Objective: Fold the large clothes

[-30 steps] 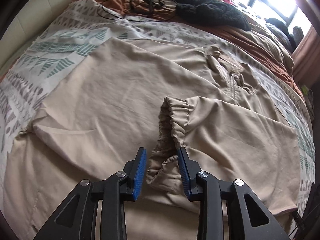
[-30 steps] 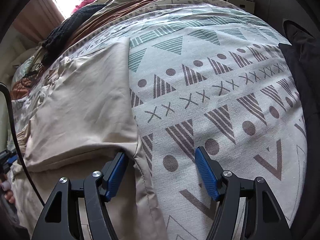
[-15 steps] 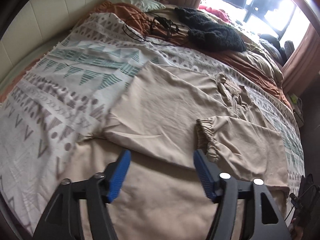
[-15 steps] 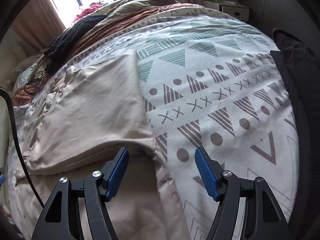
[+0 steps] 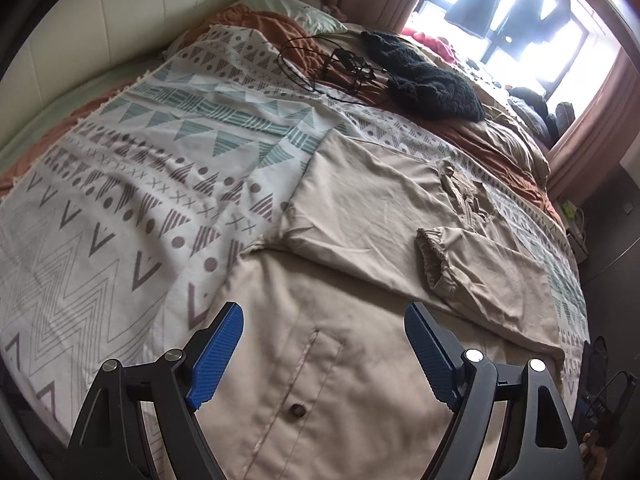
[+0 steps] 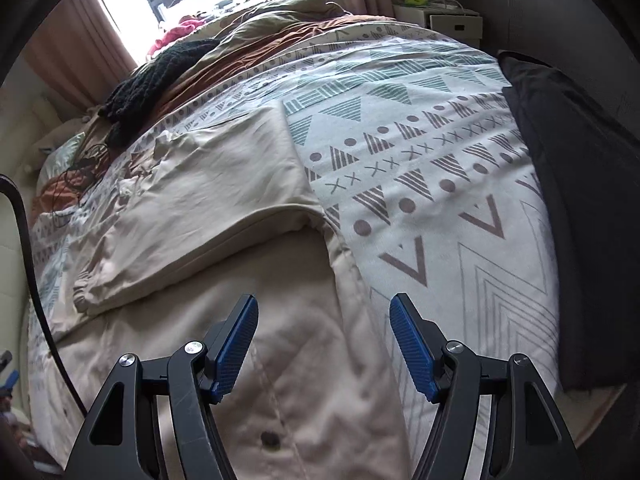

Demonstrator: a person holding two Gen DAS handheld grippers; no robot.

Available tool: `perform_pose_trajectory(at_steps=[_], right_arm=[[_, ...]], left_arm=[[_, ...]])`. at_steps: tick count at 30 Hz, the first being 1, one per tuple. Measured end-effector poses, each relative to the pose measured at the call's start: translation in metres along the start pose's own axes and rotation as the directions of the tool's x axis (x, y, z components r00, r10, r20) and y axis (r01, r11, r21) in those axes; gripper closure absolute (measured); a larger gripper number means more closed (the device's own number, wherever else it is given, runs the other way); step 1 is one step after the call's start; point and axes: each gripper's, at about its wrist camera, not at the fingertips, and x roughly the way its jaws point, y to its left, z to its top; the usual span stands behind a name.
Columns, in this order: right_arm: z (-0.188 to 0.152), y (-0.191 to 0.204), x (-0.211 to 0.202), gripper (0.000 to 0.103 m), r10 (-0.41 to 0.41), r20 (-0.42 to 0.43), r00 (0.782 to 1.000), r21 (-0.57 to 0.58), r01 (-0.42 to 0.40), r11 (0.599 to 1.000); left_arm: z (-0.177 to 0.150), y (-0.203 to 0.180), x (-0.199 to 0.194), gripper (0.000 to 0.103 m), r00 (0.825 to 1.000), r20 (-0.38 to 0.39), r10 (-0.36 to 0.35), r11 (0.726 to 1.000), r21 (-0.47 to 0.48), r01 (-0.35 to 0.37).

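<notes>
Both sleeves lie folded across your soft, floppy jacket (image 5: 360, 380); left fingers (image 5: 324, 356) are opening, right fingers (image 6: 324, 344) spread, both empty: pinch the hem corners near the bed's edge.

1 beige jacket (image 5: 360, 208), 1 patterned blanket (image 5: 132, 184), 1 black knit thing (image 5: 432, 84), 2 grippers: left (image 5: 324, 344) & right (image 6: 324, 344).

Matt beige woven-cloth jacket (image 5: 360, 216) on patterned cotton-like bedspread (image 5: 120, 208); fuzzy black knit (image 5: 432, 88).
</notes>
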Motion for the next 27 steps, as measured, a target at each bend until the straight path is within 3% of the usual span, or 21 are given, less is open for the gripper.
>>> perform_pose_trajectory(at_steps=[9,27], right_arm=[[-0.034,-0.013,-0.053,0.035,-0.006,0.036,0.999,0.01,0.006,1.0],[-0.129,-0.049,-0.151,0.035,0.155,0.077,0.985,0.015,-0.157,0.988]], left_arm=[[-0.034,0.042,-0.036,0.019,1.0,0.007,-0.017,1.0,-0.013,0.017],[-0.133,0.103,-0.121,0.02,0.996,0.044,-0.082,0.994,-0.071,0.085]])
